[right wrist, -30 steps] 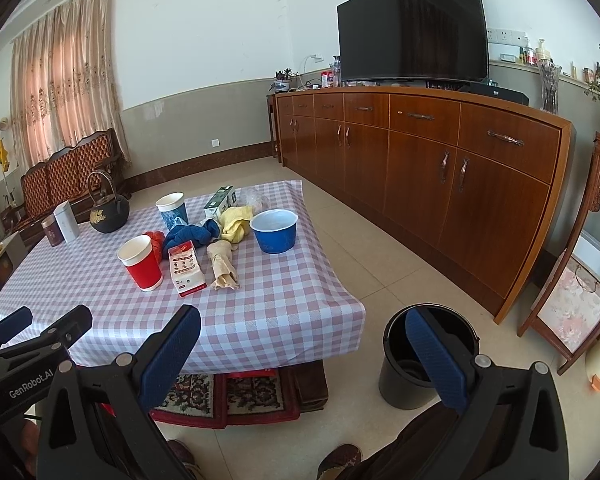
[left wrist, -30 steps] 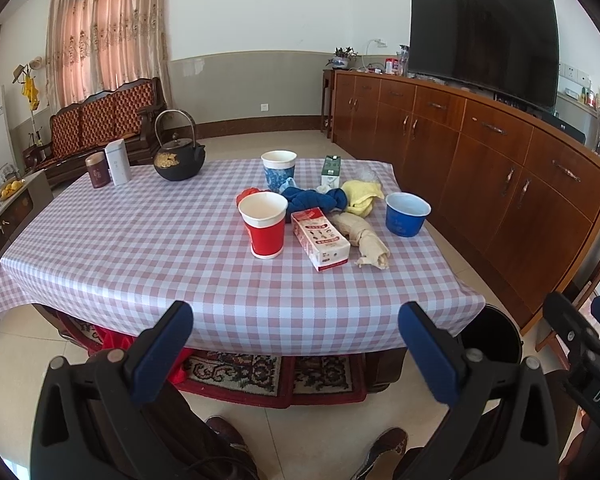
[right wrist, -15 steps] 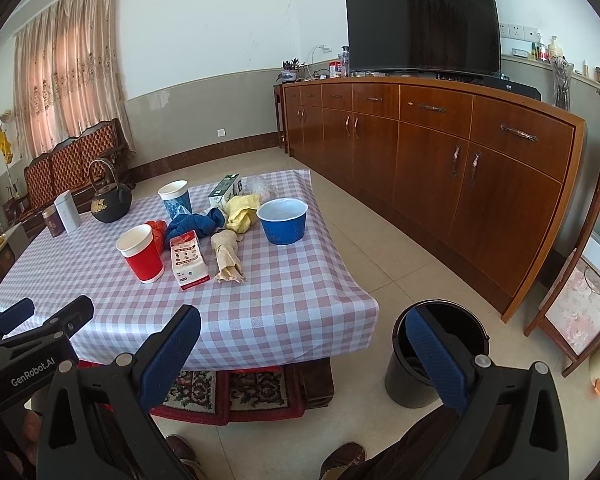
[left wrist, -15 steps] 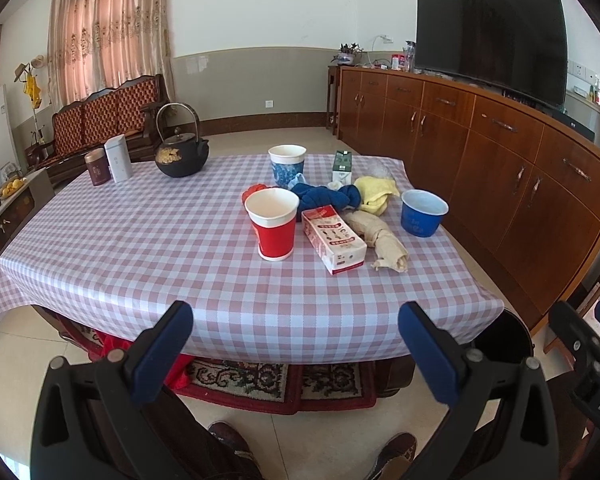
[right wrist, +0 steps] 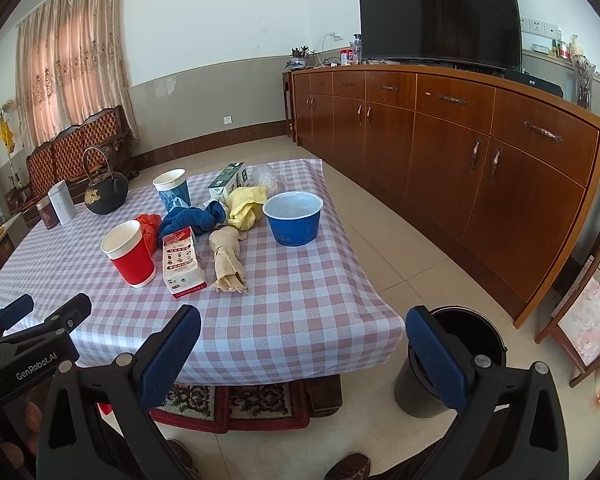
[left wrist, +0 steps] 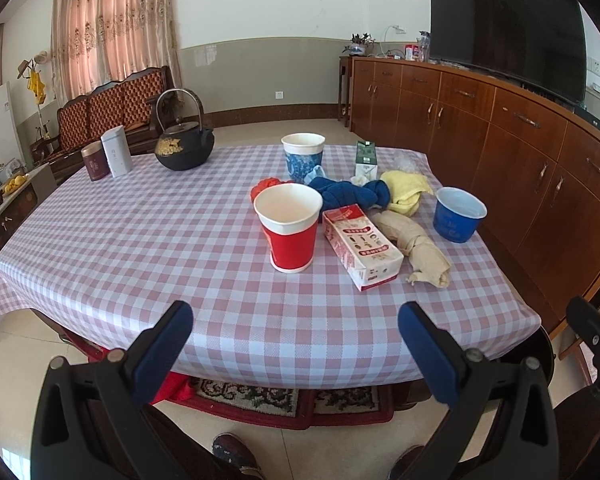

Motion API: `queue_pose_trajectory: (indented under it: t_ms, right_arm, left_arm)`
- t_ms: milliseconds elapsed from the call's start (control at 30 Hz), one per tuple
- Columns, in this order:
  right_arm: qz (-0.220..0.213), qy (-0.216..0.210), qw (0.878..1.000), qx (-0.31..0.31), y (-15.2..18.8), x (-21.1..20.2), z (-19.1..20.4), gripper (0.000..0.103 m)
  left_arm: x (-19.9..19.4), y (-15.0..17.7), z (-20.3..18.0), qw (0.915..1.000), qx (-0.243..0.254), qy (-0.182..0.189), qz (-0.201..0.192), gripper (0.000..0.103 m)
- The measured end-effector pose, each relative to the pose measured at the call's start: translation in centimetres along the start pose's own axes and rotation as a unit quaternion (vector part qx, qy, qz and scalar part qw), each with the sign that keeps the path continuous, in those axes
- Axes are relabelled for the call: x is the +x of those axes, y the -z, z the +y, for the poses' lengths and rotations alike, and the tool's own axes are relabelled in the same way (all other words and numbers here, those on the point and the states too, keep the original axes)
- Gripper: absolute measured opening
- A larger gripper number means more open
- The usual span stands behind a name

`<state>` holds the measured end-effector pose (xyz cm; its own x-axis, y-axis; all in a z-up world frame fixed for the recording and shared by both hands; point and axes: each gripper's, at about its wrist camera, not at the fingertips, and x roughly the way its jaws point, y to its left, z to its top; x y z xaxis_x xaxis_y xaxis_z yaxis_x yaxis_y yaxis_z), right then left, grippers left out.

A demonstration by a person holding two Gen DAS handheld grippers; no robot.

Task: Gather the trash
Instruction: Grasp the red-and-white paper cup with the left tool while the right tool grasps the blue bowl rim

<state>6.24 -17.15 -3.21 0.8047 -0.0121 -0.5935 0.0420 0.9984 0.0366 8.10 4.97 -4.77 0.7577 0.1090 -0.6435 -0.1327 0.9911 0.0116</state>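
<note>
Both tools are up in front of the counter (left wrist: 148, 240), the one under the pink-and-white checked cloth, and neither has anything in it. The left tool (left wrist: 296, 334) has its blue-padded fingers spread wide and hangs short of the near edge, aimed roughly at the red paper cup (left wrist: 289, 227). The right tool (right wrist: 304, 344) is just as wide apart, off the near right corner.

The trash sits bunched on the right half of the cloth. The red cup stands upright, and the red-and-white carton (left wrist: 362, 246) lies flat just beside it. A rolled beige paper wrapper (left wrist: 414, 246) lies along the carton's far side. Behind them there's a blue cloth bundle (left wrist: 350, 194), a crumpled yellow cloth (left wrist: 406, 192) and a squat blue paper bowl (left wrist: 458, 214) off to the right.

Down on the floor by that corner stands the dark round bin (right wrist: 450, 360), mouth open. My read: the right tool is closer to it, so drops look like a short swing. Nothing collected yet, by the look of it. The black iron kettle (left wrist: 184, 146) and the tins far left look like keepers, not rubbish.
</note>
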Motion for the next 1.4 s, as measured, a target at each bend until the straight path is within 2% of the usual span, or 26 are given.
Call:
queue_pose_trajectory:
  t_ms: [667,1167,1233,1300,1400]
  right_arm:
    - [0.037,-0.019,0.999,-0.01,-2.6,8.3,2.8,0.103]
    - [0.059,0.001,0.998,0.0,-4.7,15.8,2.1,0.103]
    - [0.063,0.004,0.998,0.003,-5.0,17.0,1.9,0.103]
    - [0.067,0.005,0.998,0.003,-5.4,18.3,1.7,0.103]
    - [0.072,0.007,0.997,0.0,-5.9,20.0,1.6,0.103]
  left_arm:
    - [8.2,-2.5,0.2,0.9994,-0.009,-0.023,0.023,0.103]
    - [13.0,-4.1,0.4,0.9991,-0.017,-0.02,0.032,0.102]
    - [13.5,-4.2,0.5,0.9991,-0.019,-0.017,0.035,0.1]
    - [14.0,-4.3,0.7,0.999,-0.02,-0.008,0.038,0.09]
    - [14.8,-4.5,0.9,0.9987,-0.025,0.003,0.045,0.083]
